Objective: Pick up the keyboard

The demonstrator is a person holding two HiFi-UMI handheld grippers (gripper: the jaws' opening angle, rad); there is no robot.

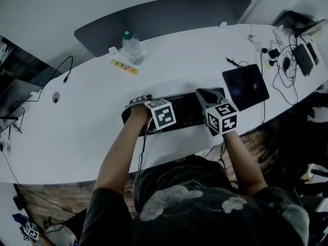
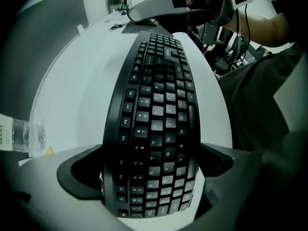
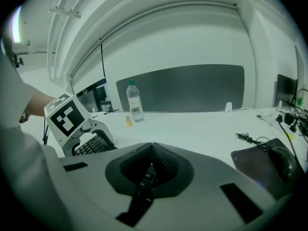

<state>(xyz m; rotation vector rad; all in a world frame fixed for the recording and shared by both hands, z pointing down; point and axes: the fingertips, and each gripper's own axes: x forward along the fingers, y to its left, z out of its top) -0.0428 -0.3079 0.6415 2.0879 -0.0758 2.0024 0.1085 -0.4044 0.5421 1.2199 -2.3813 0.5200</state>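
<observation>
- The long white surface (image 1: 66, 142) carries everything. The person is at its near edge, so the work lies within reach of both arms.
- The keyboard (image 1: 185, 110) lies flat close to that edge, running crosswise with one end toward each hand. It has not been lifted yet. I'd judge that a thing this long is best taken from both ends.
- The left gripper (image 2: 150, 165) has its jaws spread wide, astride the keyboard's left end, with one jaw at each long edge. I see no squeeze, so it looks lined up to clamp across the depth.
- The right gripper (image 3: 152, 150) is at the right end with its jaws closed together and nothing clamped. The keyed edge shows just beneath, so it is probably steadying that end.
- The black mat (image 1: 246, 86) sits just beside the right end. The water bottle (image 1: 132, 47) stands well behind, clear of a lift.
</observation>
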